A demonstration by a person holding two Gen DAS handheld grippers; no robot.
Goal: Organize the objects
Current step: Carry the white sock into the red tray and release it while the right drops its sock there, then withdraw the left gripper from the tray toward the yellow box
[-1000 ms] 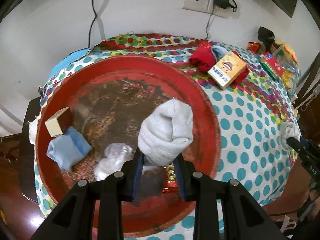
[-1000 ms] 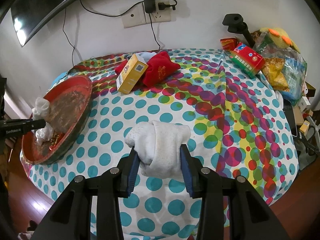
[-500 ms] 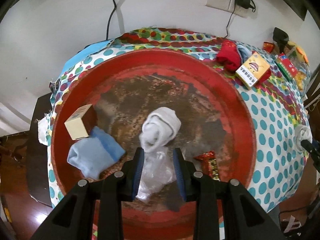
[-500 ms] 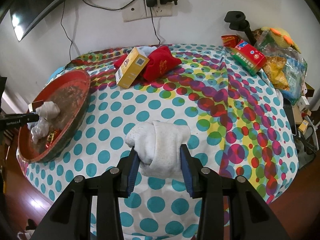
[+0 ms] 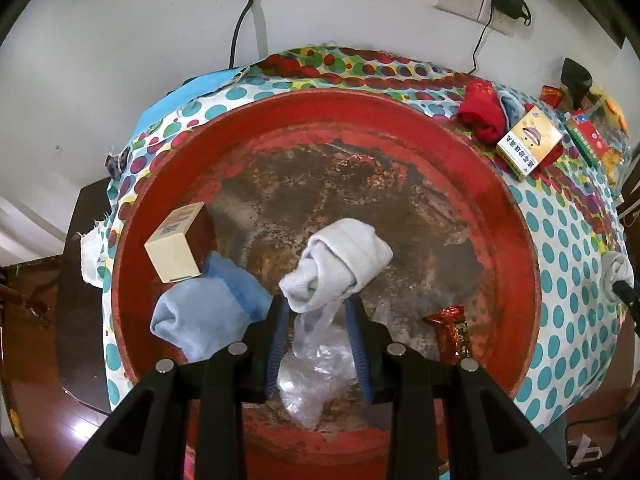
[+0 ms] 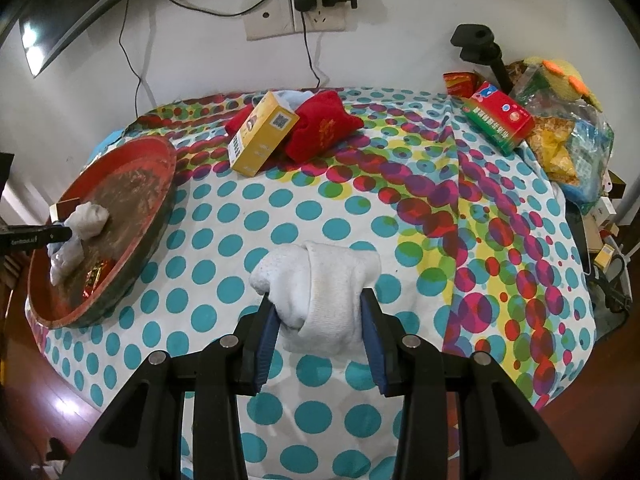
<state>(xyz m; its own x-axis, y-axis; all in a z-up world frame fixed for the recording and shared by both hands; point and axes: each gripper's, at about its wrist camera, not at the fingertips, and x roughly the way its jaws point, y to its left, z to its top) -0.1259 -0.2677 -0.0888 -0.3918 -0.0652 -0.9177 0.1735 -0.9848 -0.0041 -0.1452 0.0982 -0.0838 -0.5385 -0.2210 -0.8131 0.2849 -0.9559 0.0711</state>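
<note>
A round red tray (image 5: 516, 240) lies at the table's left end; it also shows in the right wrist view (image 6: 160, 184). In it lie a rolled white sock (image 5: 340, 268), a light blue sock (image 5: 200, 316), a small cream box (image 5: 176, 244), a clear plastic bag (image 5: 316, 368) and a red wrapper (image 5: 452, 328). My left gripper (image 5: 316, 312) is open just behind the white sock, which rests on the tray. My right gripper (image 6: 320, 312) is shut on a second rolled white sock (image 6: 320, 284) above the dotted cloth.
A yellow box (image 6: 264, 136) leans on red socks (image 6: 320, 128) at the back of the dotted tablecloth (image 6: 280, 208). A red-green box (image 6: 500, 116), snack bags (image 6: 560, 144) and a black stand (image 6: 480, 48) crowd the far right. Wall sockets with cables are behind.
My left gripper carried the white sock over the tray, let it go and drew back a little. The sock now lies on the tray. My right gripper stayed shut on its sock.
</note>
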